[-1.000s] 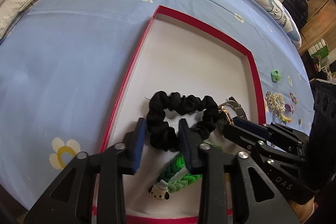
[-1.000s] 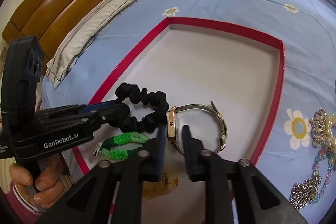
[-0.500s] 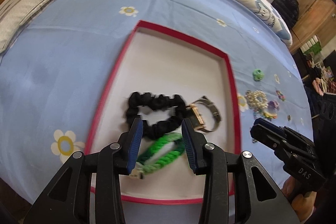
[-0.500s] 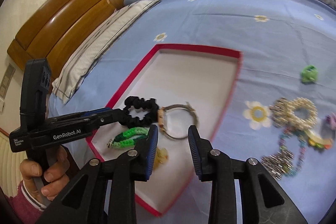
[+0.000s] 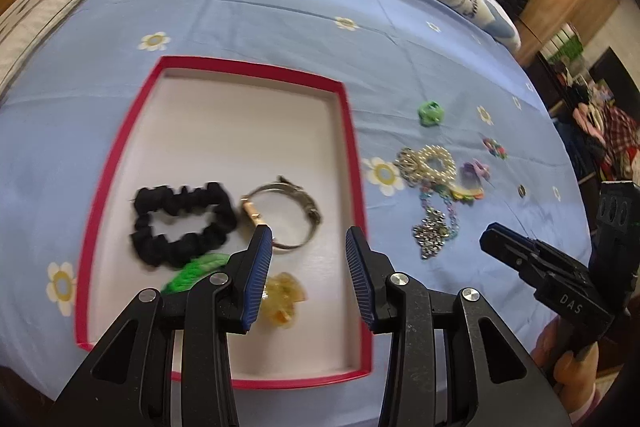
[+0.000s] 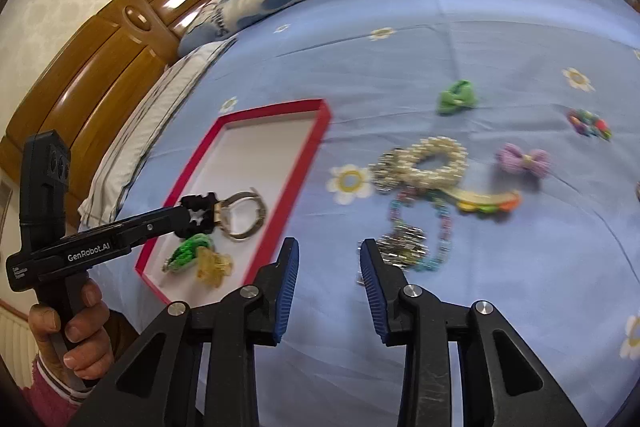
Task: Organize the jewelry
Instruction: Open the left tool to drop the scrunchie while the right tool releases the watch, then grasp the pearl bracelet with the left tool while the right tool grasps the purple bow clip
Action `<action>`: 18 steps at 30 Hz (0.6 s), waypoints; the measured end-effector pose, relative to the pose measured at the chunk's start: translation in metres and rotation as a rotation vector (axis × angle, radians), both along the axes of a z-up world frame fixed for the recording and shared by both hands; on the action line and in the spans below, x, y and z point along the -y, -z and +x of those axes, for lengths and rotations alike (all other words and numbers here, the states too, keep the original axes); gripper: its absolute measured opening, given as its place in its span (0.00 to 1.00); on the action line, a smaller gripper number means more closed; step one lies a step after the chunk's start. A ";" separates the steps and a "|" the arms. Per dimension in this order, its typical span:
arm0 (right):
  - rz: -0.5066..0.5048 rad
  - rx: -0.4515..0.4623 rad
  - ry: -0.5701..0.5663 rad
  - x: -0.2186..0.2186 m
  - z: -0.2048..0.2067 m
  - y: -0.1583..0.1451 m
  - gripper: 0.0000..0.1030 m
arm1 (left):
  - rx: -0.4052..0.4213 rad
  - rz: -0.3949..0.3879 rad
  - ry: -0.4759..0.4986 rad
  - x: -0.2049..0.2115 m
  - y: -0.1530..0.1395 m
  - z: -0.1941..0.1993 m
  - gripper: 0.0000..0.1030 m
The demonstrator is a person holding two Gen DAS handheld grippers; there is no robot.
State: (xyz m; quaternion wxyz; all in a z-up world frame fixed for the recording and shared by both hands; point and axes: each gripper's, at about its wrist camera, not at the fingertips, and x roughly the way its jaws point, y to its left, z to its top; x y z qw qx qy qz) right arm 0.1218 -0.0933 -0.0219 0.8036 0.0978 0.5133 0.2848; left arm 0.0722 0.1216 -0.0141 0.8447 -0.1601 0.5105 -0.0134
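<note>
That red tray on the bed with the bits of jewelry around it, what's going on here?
A person is sorting jewelry into the red tray, holding a two-finger gripper in each hand. The tray holds a black scrunchie, a watch, a green braided band and a yellow clip. Both the left gripper and right gripper are open and empty. A pearl bracelet, chains and bows lie on the blue sheet.

Blue flowered bed sheet (image 5: pixel 280 23) – red-rimmed tray (image 5: pixel 356 163), pearl bracelet (image 5: pixel 438 163), chain necklace (image 5: pixel 432 231), green bow (image 5: pixel 430 111) etc.
</note>
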 end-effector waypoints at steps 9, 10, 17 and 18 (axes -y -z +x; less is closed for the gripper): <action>-0.006 -0.004 0.098 0.047 0.004 0.006 0.38 | -0.007 0.008 0.068 0.032 0.001 0.014 0.35; -0.007 -0.005 0.110 0.052 0.006 0.007 0.38 | -0.008 0.009 0.075 0.035 0.001 0.016 0.35; -0.017 -0.010 0.172 0.076 0.020 0.016 0.39 | -0.016 0.011 0.127 0.059 0.005 0.038 0.35; -0.019 -0.011 0.182 0.079 0.024 0.018 0.39 | -0.015 0.014 0.137 0.064 0.005 0.042 0.35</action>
